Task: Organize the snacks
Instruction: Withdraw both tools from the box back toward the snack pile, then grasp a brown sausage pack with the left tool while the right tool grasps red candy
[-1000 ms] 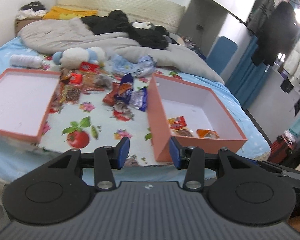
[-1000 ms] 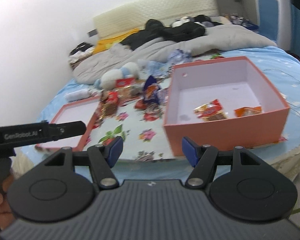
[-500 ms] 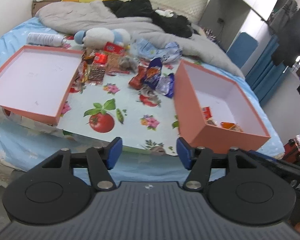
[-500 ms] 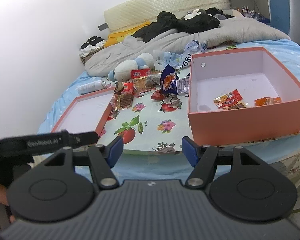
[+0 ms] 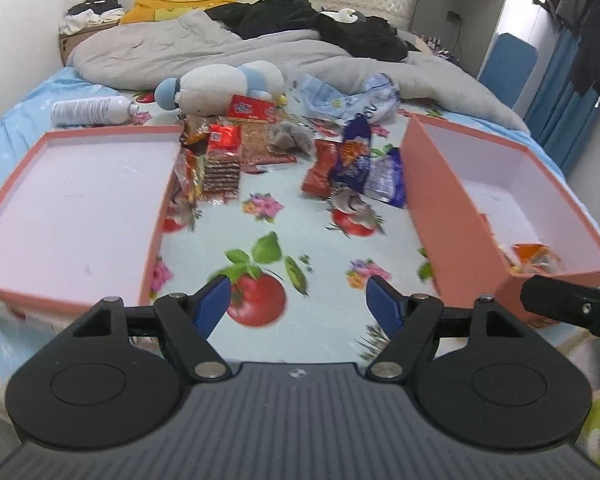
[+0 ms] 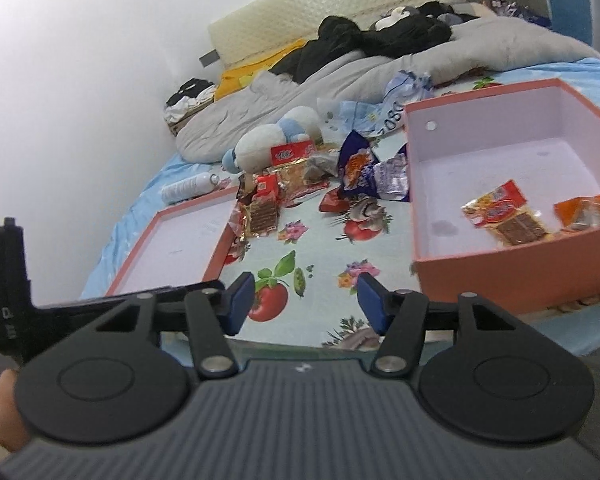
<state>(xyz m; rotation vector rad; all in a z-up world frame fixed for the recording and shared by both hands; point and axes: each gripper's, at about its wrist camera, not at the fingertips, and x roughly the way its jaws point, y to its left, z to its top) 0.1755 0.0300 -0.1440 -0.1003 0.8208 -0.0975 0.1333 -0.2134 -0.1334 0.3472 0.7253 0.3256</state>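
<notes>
Several snack packets lie on the bed between two orange boxes: a brown wafer pack (image 5: 221, 164) (image 6: 263, 213), a red packet (image 5: 319, 166), a purple-blue bag (image 5: 354, 156) (image 6: 356, 170) and a red flat box (image 5: 252, 109). The shallow left box (image 5: 72, 192) (image 6: 176, 236) holds nothing. The deeper right box (image 5: 432, 200) (image 6: 500, 256) holds a red-orange wafer packet (image 6: 500, 212) and an orange packet (image 6: 584, 210). My left gripper (image 5: 298, 302) and right gripper (image 6: 302, 300) are both open and empty, over the bed's near edge.
A plush toy (image 5: 220, 84), a white bottle (image 5: 90, 110) and a crumpled blue-white plastic bag (image 5: 352, 96) lie behind the snacks. A grey duvet (image 5: 220, 52) and dark clothes fill the far bed. The left gripper's body (image 6: 8, 280) shows in the right wrist view.
Both grippers have moved forward over the bed's edge, closer to the snacks and boxes. The left gripper's jaws have opened wider.
</notes>
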